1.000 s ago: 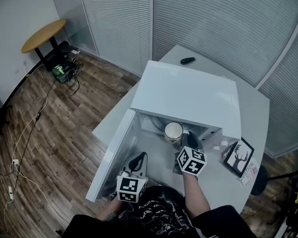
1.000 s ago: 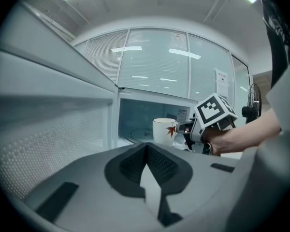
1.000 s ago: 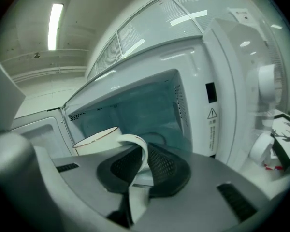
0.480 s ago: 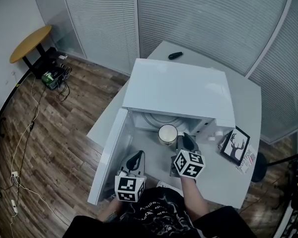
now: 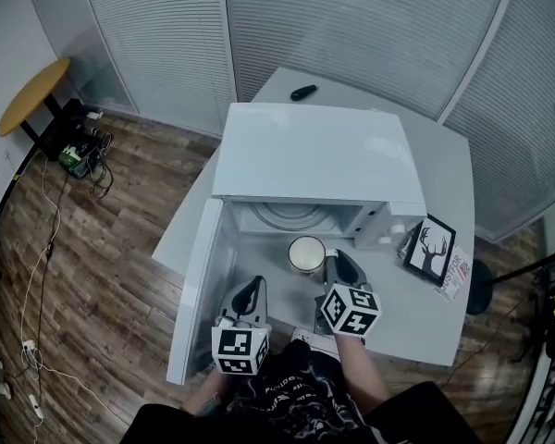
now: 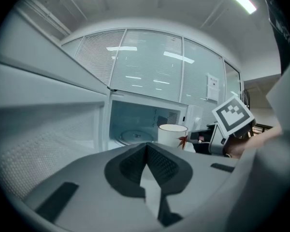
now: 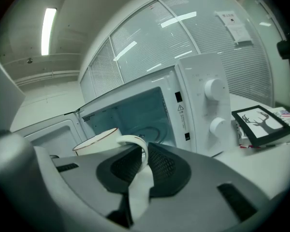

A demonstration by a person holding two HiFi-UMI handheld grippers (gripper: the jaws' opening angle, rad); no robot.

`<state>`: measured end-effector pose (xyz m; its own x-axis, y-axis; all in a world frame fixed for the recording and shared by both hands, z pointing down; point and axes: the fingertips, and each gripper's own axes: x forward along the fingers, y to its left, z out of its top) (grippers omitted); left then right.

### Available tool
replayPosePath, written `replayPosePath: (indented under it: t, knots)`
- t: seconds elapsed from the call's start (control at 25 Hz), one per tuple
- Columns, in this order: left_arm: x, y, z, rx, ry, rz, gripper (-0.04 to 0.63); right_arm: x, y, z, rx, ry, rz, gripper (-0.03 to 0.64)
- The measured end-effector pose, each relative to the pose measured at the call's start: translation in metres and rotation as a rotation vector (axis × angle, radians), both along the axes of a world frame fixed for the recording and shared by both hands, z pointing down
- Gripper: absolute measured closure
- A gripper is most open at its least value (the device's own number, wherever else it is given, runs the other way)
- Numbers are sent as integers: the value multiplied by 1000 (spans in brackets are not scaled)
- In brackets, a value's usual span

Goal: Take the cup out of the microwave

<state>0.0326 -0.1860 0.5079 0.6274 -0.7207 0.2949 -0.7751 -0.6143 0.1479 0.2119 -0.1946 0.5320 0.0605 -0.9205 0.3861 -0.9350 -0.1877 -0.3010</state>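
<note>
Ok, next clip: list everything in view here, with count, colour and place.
microwave: one, white, on the table, door swung open to the left.
turntable: one, glass, inside the microwave.
cup: one, white, just in front of the microwave's opening.
table: one, white, under the microwave.
framed deer picture: one, black frame, on the table right of the microwave.
small black object: one, on the table behind the microwave.
round table: one, wooden top, far left.
cables: several, on the wood floor at left.
left gripper: grey, jaws together, empty, by the open door.
right gripper: grey, shut on the cup's handle.
</note>
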Motion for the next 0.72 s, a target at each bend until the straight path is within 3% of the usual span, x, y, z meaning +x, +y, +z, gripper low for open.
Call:
replayPosePath:
  t: [0.72]
  knots:
    - [11, 8, -5, 24, 9, 65, 589, -4, 44, -16, 47, -31, 61, 575]
